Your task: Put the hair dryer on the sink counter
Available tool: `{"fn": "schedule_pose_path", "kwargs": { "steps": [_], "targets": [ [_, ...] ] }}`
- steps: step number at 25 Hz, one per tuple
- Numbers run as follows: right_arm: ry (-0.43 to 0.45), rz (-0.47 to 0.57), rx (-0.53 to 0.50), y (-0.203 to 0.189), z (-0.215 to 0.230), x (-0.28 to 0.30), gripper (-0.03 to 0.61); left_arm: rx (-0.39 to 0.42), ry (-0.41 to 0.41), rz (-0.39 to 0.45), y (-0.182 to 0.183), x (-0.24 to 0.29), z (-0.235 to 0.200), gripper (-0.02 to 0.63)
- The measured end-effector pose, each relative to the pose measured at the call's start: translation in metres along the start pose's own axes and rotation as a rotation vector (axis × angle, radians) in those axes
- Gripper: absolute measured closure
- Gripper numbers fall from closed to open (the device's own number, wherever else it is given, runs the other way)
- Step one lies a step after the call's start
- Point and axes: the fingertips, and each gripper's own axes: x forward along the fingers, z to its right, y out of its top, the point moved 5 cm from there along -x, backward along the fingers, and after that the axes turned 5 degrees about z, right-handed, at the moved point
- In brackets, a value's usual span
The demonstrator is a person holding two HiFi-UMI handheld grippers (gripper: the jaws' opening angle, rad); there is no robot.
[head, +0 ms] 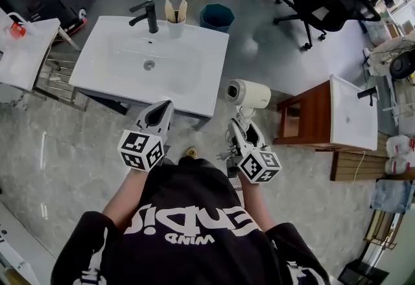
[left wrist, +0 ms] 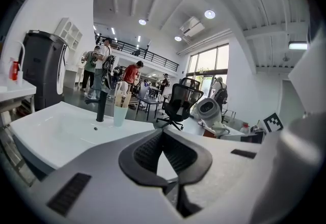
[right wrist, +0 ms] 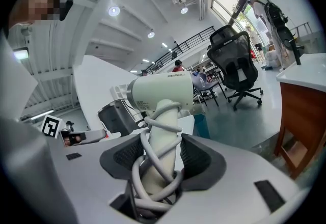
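Black printed T-shirt shoulders are filling the bottom of the head view, with both grippers reaching forward from them. At 1 o'clock, the right gripper is clamping the handle of the cream-white plastic hair dryer. The dryer's grey cord is coiling round that handle, probably so nothing dangles. Its barrel is riding upright above the jaws, over the grey tiled floor, at 3 o'clock from the near right corner of the white ceramic sink counter. At 11 o'clock, the left gripper is hovering at the counter's near edge, jaws pressing together on nothing, likely idling clear. Carrying the dryer across onto the bare counter is what is remaining.
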Motion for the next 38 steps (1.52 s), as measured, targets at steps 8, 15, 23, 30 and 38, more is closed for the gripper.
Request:
{"fn": "schedule_pose_path", "kwargs": {
  "steps": [8, 15, 23, 30, 38],
  "targets": [
    [0.006, -0.014, 0.005, 0.008, 0.003, 0.042, 0.337, 0.004, 0.007, -0.008, 0.011, 0.028, -0.025, 0.606],
    [-0.037, -0.003, 0.006, 0.017, 0.0, 0.062, 0.337, 0.023, -0.043, -0.022, 0.026, 0.053, -0.041, 0.606],
    [-0.063, -0.036, 0.014, 0.016, 0.007, 0.095, 0.337, 0.025, -0.085, -0.04, 0.031, 0.082, -0.055, 0.605],
    [-0.069, -0.085, 0.017, 0.009, 0.015, 0.127, 0.337, 0.029, -0.102, -0.045, 0.035, 0.101, -0.065, 0.606],
    [-0.073, -0.16, -0.005, -0.003, 0.028, 0.169, 0.337, 0.027, -0.112, -0.052, 0.033, 0.119, -0.075, 0.606]
  ]
}}
